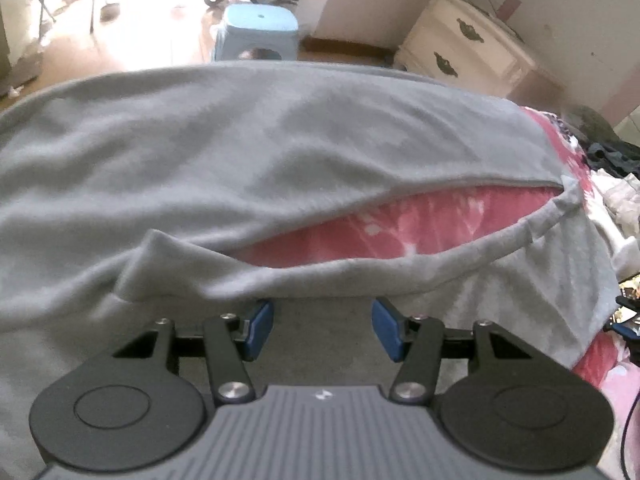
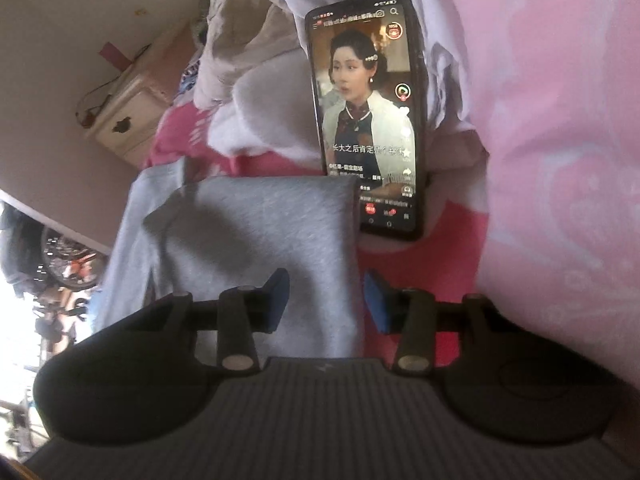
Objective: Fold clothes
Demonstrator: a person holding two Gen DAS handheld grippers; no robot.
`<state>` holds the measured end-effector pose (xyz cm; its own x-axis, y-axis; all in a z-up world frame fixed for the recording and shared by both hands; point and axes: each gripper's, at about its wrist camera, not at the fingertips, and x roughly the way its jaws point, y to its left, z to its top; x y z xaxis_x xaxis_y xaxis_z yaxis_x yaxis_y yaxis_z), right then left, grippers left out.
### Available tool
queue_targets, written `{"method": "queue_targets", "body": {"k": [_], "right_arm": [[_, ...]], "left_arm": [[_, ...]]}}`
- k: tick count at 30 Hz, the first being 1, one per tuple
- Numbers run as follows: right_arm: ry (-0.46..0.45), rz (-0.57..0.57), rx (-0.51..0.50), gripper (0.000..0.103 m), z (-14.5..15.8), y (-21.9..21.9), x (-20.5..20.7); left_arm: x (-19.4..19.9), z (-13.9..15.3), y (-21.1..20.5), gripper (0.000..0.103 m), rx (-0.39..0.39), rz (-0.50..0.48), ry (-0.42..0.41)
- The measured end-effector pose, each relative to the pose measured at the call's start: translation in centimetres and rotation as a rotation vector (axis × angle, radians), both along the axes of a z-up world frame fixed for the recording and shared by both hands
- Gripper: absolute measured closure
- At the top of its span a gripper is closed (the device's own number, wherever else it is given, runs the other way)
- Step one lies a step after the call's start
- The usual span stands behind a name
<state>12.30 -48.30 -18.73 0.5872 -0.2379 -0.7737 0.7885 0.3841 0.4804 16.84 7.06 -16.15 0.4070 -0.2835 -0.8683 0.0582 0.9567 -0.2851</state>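
The left gripper (image 1: 322,328) hung over the big grey fleece garment (image 1: 240,152), blue pads apart, nothing pinched. That garment lay spread across a pink patterned bedsheet (image 1: 420,224). The right gripper (image 2: 325,300) was open too, above a folded grey corner (image 2: 260,232). Just past it, a black smartphone (image 2: 364,116) leaned on white clothes (image 2: 256,120).

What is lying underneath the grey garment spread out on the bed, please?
Under the grey garment lies a pink patterned bedsheet, visible through the gap between its folds and at the right edge. Whatever else sits beneath the cloth is covered and cannot be seen.
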Motion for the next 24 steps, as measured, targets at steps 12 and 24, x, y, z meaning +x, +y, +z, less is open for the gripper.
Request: {"method": "queue_targets", "body": {"k": [12,24], "right_arm": [[0.046,-0.010,-0.048,0.082,-0.7,0.4,0.4],[0.082,0.285,-0.328,0.086,2.0,5.7,2.0]], "left_arm": [[-0.1,-0.7,-0.3,0.047,-0.051,0.001,0.006],[-0.2,-0.6,-0.3,0.047,-0.049,0.004,0.004]]}}
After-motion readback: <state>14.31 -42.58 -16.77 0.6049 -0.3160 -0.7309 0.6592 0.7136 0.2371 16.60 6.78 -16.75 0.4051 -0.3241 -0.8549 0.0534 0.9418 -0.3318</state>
